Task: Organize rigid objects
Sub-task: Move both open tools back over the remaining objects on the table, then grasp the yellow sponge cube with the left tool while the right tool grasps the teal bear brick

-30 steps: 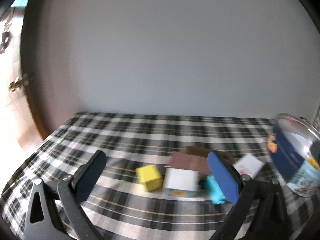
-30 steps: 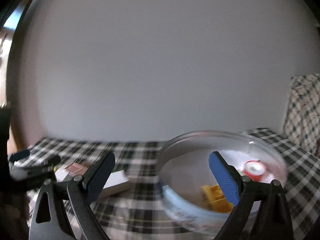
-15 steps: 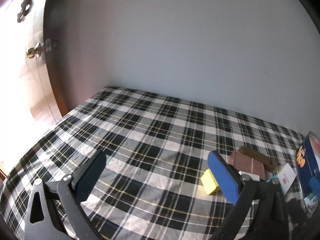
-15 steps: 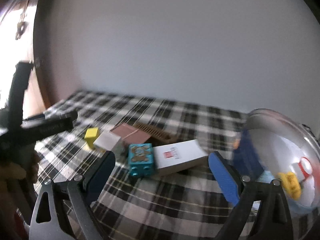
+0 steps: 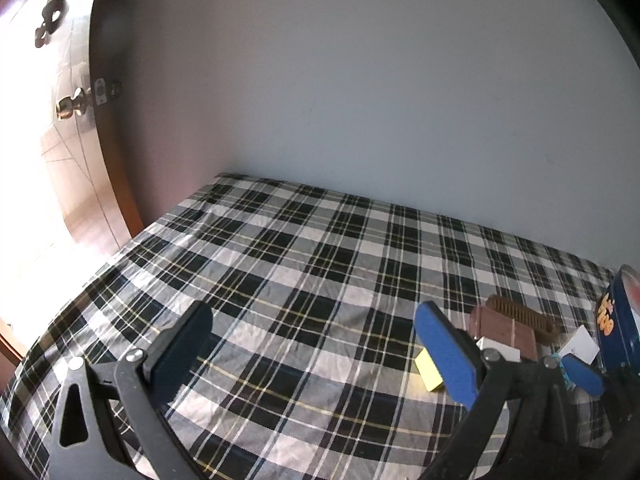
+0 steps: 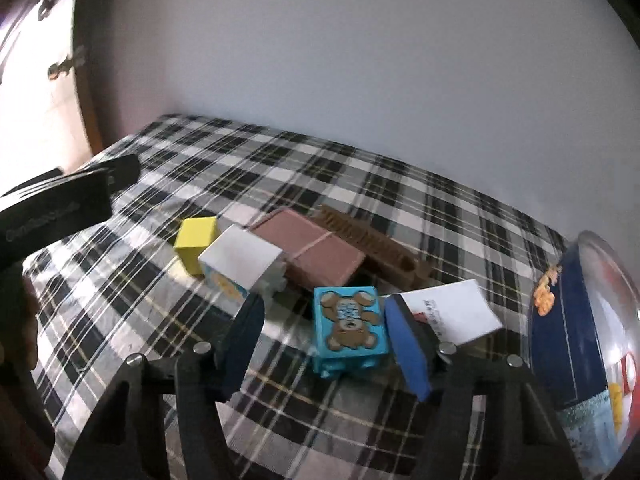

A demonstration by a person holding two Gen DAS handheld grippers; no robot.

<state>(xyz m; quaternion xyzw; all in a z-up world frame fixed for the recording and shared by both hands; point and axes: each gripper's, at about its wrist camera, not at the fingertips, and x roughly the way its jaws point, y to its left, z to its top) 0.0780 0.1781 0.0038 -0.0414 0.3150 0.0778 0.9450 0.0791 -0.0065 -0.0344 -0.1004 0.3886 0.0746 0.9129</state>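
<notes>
A: Where the left wrist view is concerned, what is the status of the left gripper [image 5: 316, 352]?

B: Jaws spread wide, nothing between them, above the plaid cloth [image 5: 304, 264]. At far right lie a yellow block [image 5: 427, 371], a brown slab [image 5: 505, 330] and a brown comb [image 5: 520, 314], close together. The blue tin [image 5: 620, 328] stands at the frame edge.

A: And the right wrist view?

B: The right gripper [image 6: 326, 346] has its jaws closing. The teal bear block [image 6: 349, 326] sits between the pads, just beside the right pad; contact cannot be confirmed. A white card [image 6: 456, 312] lies behind that pad. A white block [image 6: 240, 262] touches the slab, with the yellow block just left of it. The tin stands at right, holding a yellow item [image 6: 618, 404].
</notes>
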